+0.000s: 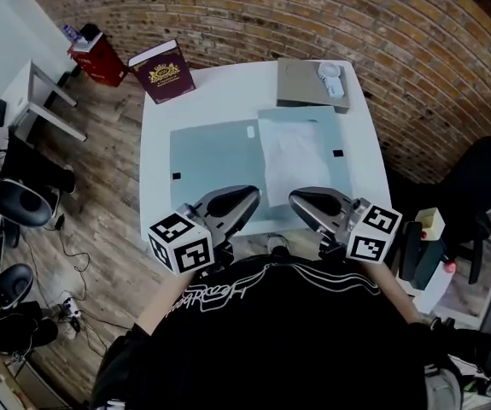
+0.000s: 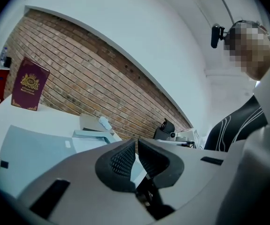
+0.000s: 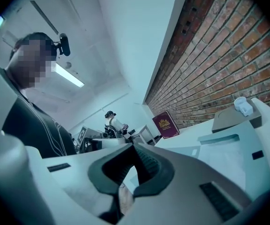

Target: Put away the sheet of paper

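The white sheet of paper [image 1: 296, 159] is lying on the right leaf of the open pale teal plastic folder [image 1: 211, 156] at mid-frame, while the grey left gripper [image 1: 252, 195] and grey right gripper [image 1: 295, 198] are hovering below it, both clenched on nothing (the right only seemingly so). Lying flat, it is probably going to crease, or drag the folder, when pinched.

The paper [image 1: 295, 156] looks matt, the folder [image 1: 211, 156] smooth plastic, the wall [image 1: 313, 15] rough brick.
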`<move>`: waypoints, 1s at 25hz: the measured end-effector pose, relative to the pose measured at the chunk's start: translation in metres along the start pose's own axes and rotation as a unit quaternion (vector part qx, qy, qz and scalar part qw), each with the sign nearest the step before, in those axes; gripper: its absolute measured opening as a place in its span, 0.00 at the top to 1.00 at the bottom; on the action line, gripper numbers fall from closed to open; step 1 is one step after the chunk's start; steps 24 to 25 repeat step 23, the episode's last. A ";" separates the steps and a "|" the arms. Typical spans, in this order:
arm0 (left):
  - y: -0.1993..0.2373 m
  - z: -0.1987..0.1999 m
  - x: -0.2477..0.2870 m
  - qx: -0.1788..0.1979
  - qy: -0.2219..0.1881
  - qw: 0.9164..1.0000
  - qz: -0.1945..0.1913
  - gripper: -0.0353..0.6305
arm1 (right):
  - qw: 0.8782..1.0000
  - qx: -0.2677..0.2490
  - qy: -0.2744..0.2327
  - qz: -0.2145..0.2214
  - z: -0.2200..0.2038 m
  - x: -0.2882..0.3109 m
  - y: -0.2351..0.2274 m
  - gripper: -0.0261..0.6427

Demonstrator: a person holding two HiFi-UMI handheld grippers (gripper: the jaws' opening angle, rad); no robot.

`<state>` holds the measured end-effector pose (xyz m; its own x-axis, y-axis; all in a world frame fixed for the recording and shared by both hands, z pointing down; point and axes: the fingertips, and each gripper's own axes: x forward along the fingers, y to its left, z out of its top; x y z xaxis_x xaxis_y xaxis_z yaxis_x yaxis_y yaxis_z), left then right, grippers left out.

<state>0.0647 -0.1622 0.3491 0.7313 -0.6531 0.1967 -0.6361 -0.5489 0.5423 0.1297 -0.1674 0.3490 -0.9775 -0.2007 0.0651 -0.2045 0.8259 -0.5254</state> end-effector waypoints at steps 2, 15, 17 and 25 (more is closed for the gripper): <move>-0.002 -0.001 -0.004 0.001 -0.002 1.000 0.002 0.88 | 1.000 -0.002 -0.007 -0.002 0.000 -0.001 0.004 0.96; -0.011 0.001 -0.016 0.017 -0.011 1.000 0.003 0.88 | 0.999 -0.013 -0.012 -0.036 -0.004 -0.012 0.012 0.96; -0.013 -0.001 -0.017 0.017 -0.010 1.000 0.002 0.88 | 0.999 -0.012 -0.011 -0.038 -0.007 -0.013 0.014 0.96; -0.010 -0.003 -0.027 0.013 -0.010 1.000 0.010 0.88 | 0.999 -0.007 -0.006 -0.037 -0.014 -0.008 0.021 0.96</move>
